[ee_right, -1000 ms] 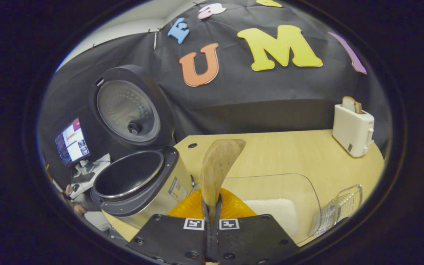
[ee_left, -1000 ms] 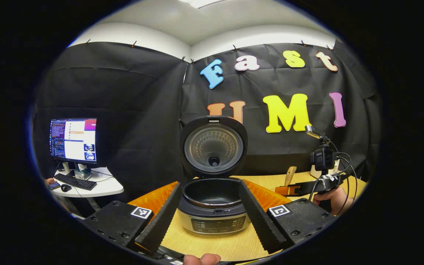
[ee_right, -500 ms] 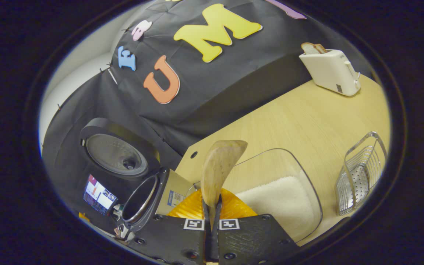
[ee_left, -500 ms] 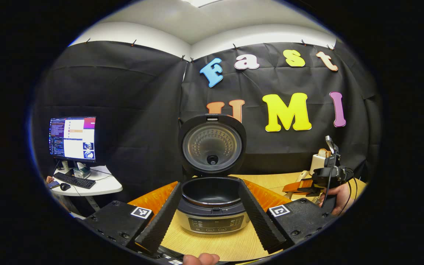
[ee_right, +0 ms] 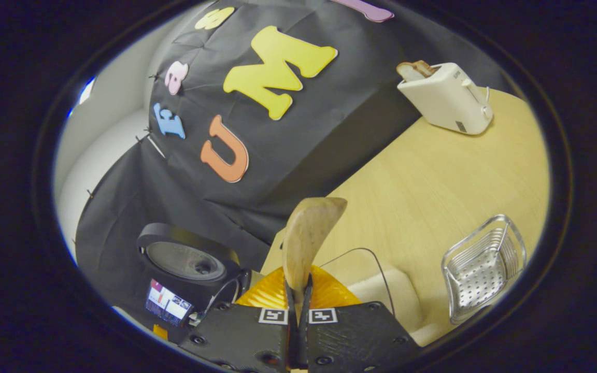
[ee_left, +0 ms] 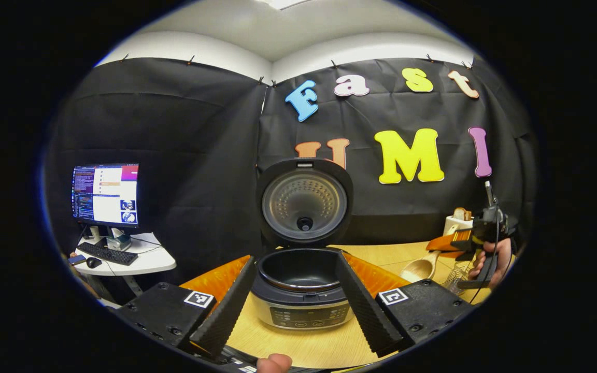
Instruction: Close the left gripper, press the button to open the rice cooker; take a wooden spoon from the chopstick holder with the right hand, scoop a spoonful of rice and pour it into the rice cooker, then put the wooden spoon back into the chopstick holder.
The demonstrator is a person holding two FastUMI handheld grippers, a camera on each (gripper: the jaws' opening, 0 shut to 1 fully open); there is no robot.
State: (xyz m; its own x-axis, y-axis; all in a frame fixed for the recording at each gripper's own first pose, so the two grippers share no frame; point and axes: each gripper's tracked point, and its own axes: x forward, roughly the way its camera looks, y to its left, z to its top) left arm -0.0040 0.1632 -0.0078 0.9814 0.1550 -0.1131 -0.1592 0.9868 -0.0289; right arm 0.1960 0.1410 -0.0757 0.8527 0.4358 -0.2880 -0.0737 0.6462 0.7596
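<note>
Right gripper (ee_right: 298,290) pinches the pale wooden spoon (ee_right: 306,241) by its handle; left gripper (ee_left: 295,290) hangs spread before the open cooker.

The grey-and-black rice cooker (ee_left: 301,290) stands near the front edge of the light wooden table (ee_right: 433,176), lid upright, dark inner pot showing between the left fingers (ee_left: 226,311). In the left gripper view the spoon's bowl sits low over the table's right side. A clear container of white rice (ee_right: 392,290) lies just under the right gripper, a wire chopstick holder (ee_right: 480,269) beside it, and a white toaster (ee_right: 446,98) at the far edge.
</note>
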